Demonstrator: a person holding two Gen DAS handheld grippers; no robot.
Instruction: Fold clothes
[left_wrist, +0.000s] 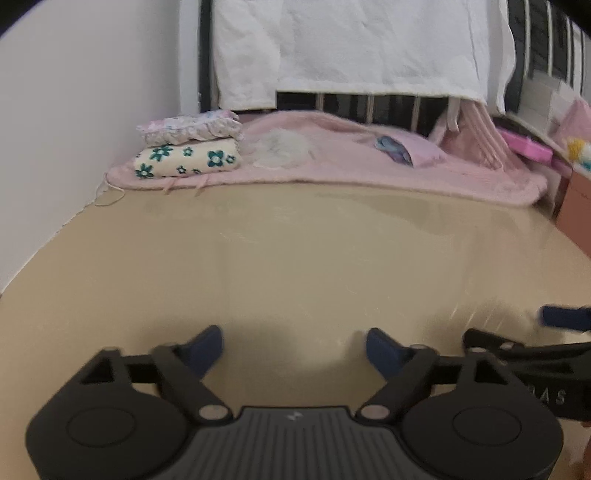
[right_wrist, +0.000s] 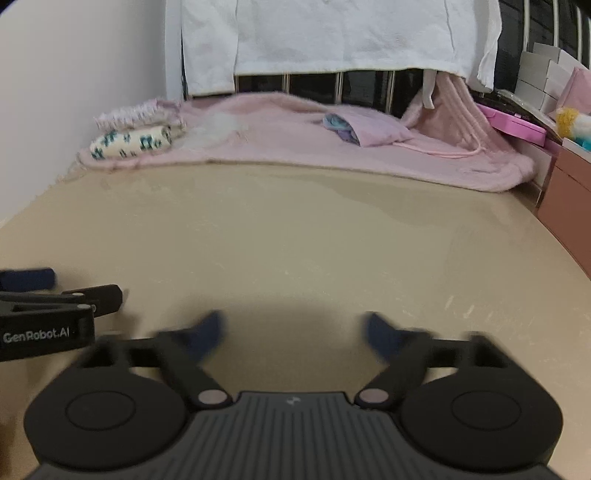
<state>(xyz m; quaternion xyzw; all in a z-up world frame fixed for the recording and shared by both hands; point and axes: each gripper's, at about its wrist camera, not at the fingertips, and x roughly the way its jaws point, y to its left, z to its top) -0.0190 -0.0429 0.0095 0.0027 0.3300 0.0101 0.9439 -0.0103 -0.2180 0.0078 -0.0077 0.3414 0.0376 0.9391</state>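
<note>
A pink fleece garment (left_wrist: 332, 162) (right_wrist: 295, 144) lies spread flat across the far side of the beige table (left_wrist: 295, 258) (right_wrist: 295, 240). On its left end rests a folded stack: a cream cloth with teal flowers (left_wrist: 188, 158) (right_wrist: 133, 142) under a frilly pale piece (left_wrist: 192, 127) (right_wrist: 136, 112). A small lilac garment (left_wrist: 402, 149) (right_wrist: 362, 129) lies on the pink one. My left gripper (left_wrist: 295, 349) is open over bare table, holding nothing. My right gripper (right_wrist: 295, 332) is open too, blurred, beside the left one.
White cloth (left_wrist: 351, 48) (right_wrist: 332, 37) hangs on a dark railed frame behind the table. A white wall (left_wrist: 74, 110) runs along the left. Pink hangers (left_wrist: 484, 129), a pink box (left_wrist: 528, 146) (right_wrist: 517, 125) and a brown box (right_wrist: 569, 192) crowd the right.
</note>
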